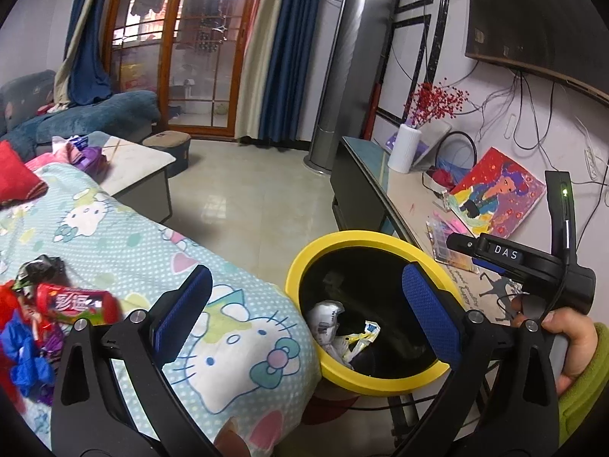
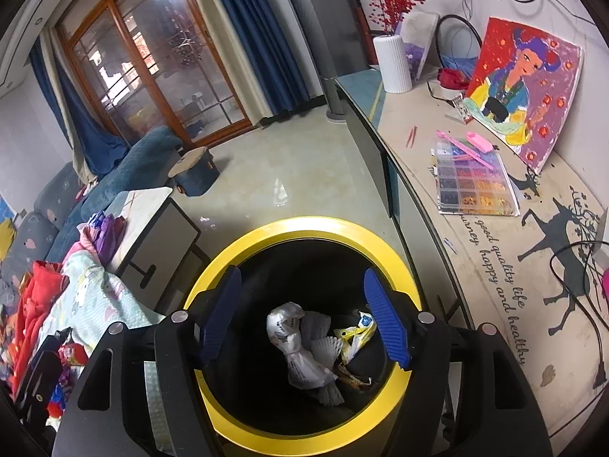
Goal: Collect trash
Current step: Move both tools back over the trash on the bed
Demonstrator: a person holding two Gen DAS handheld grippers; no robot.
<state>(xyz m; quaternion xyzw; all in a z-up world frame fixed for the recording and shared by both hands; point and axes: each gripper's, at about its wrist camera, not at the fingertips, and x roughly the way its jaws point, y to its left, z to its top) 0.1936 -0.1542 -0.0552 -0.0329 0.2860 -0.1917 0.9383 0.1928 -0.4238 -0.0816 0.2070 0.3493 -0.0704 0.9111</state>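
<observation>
pale glossy floor tiles run back to a wide glass door with an orange-brown wooden frame; a ceiling lamp glints in its panes. blue curtains with cream lining hang on both sides. a blue sofa stands along the left wall, a small round stool near its end, and a low white-topped table just beside the bed. a tall grey column unit stands by the right wall. below a dark wall screen with loose cables runs a long desk, carrying a white vase of red berries and a bright painting.
</observation>
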